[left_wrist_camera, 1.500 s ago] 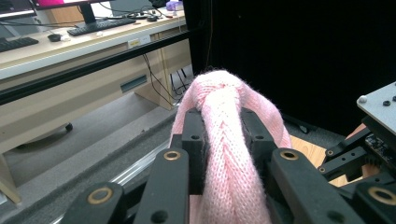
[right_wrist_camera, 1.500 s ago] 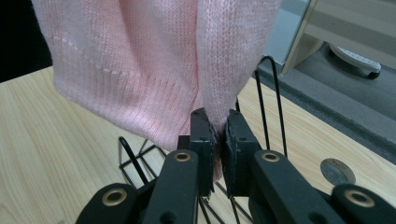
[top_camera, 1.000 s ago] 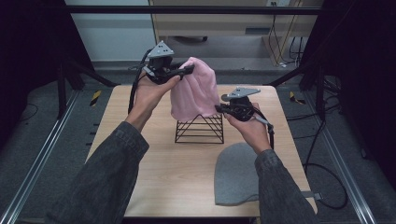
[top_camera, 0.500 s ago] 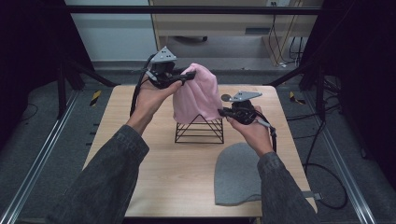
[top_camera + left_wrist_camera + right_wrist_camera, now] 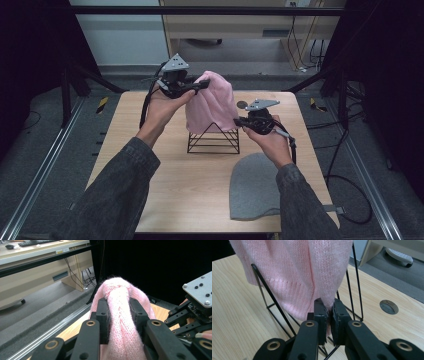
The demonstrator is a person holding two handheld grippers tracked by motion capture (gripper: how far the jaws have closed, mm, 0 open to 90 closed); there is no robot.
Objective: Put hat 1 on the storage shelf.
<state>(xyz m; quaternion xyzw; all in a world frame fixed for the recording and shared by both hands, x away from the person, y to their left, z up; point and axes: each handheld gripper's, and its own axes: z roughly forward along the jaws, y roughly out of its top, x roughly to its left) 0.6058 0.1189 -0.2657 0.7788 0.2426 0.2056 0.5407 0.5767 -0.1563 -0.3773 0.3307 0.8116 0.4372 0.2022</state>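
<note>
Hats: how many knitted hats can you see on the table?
2. The pink hat hangs over the black wire stand, pinched by both grippers. The grey hat lies flat on the table, partly under the person's right sleeve.

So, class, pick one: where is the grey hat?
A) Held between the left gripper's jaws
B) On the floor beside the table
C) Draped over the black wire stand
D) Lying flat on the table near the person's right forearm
D: the grey hat lies flat on the wooden table beside the right forearm, while the pink hat is the one draped over the wire stand.
</note>
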